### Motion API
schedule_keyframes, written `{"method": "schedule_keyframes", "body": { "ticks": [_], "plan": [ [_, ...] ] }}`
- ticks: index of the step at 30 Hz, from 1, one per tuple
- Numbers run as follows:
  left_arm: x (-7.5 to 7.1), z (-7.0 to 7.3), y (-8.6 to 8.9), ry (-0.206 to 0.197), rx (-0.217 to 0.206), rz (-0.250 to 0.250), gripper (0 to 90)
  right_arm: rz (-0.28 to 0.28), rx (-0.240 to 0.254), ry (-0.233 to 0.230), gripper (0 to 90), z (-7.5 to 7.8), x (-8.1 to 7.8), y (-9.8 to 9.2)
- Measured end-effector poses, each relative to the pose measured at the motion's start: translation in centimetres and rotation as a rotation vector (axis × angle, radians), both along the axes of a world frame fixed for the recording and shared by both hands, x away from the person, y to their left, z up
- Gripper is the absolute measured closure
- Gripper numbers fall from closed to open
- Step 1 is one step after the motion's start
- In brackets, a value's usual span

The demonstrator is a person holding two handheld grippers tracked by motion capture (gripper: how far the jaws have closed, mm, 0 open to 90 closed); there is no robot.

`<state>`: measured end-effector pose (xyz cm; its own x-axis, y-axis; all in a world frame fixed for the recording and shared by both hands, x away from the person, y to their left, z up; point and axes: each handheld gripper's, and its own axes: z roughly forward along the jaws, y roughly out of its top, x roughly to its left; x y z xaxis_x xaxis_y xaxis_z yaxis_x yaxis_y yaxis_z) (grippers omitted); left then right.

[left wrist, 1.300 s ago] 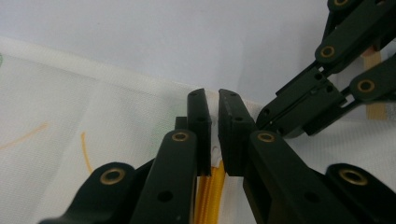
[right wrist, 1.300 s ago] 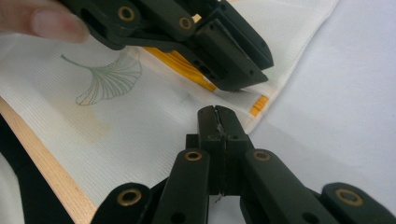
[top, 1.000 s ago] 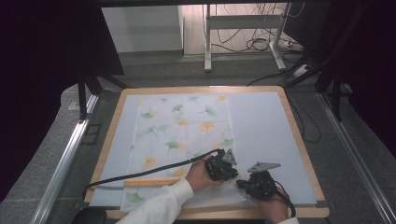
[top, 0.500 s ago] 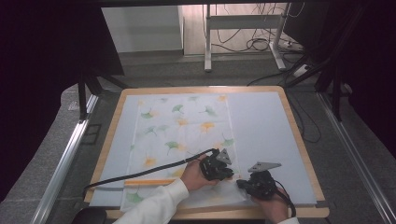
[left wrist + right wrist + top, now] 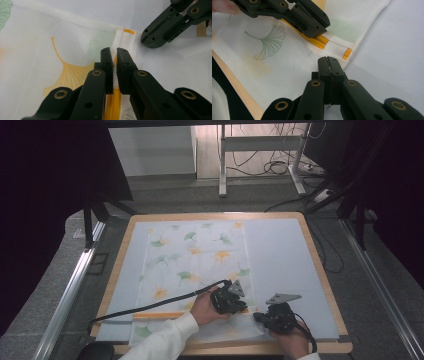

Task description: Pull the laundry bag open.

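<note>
Little has changed over the last second: the left tool (image 5: pixel 114 53) still pinches the cloth's (image 5: pixel 195 260) orange band and the right tool (image 5: pixel 329 61) its near right edge on the table (image 5: pixel 285 255), so the lift seems pending.

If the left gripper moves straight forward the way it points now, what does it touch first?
Probably the white label on the cloth edge, directly ahead of the left gripper; depth is uncertain.
</note>
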<state>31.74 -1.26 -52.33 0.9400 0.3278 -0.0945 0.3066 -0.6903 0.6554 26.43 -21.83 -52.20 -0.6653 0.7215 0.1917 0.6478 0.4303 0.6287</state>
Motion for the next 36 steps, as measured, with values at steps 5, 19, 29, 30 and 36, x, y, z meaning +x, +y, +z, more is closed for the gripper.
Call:
{"method": "schedule_keyframes", "body": {
  "ticks": [5, 19, 29, 30, 36],
  "plan": [
    [-0.2, 0.1, 0.1, -0.015, 0.018, -0.002, 85.6, 0.0, -0.001, -0.002, 89.8, 0.0, 0.0, 0.0],
    [-0.1, -0.1, 0.9, 0.013, 0.002, -0.004, 89.8, 0.003, 0.002, -0.002, 89.7, 0.0, 0.0, 0.0],
    [-0.2, 0.1, 1.1, 0.018, 0.014, -0.014, 90.0, 0.003, 0.003, -0.002, 89.7, 0.0, 0.0, 0.0],
    [-0.2, 0.1, 1.1, 0.025, 0.008, -0.006, 90.0, 0.004, 0.003, -0.002, 89.8, 0.0, 0.0, 0.0],
    [-0.4, 0.1, 1.3, 0.016, 0.021, -0.011, 90.0, 0.003, 0.002, -0.002, 89.7, 0.0, 0.0, 0.0]
  ]
}}
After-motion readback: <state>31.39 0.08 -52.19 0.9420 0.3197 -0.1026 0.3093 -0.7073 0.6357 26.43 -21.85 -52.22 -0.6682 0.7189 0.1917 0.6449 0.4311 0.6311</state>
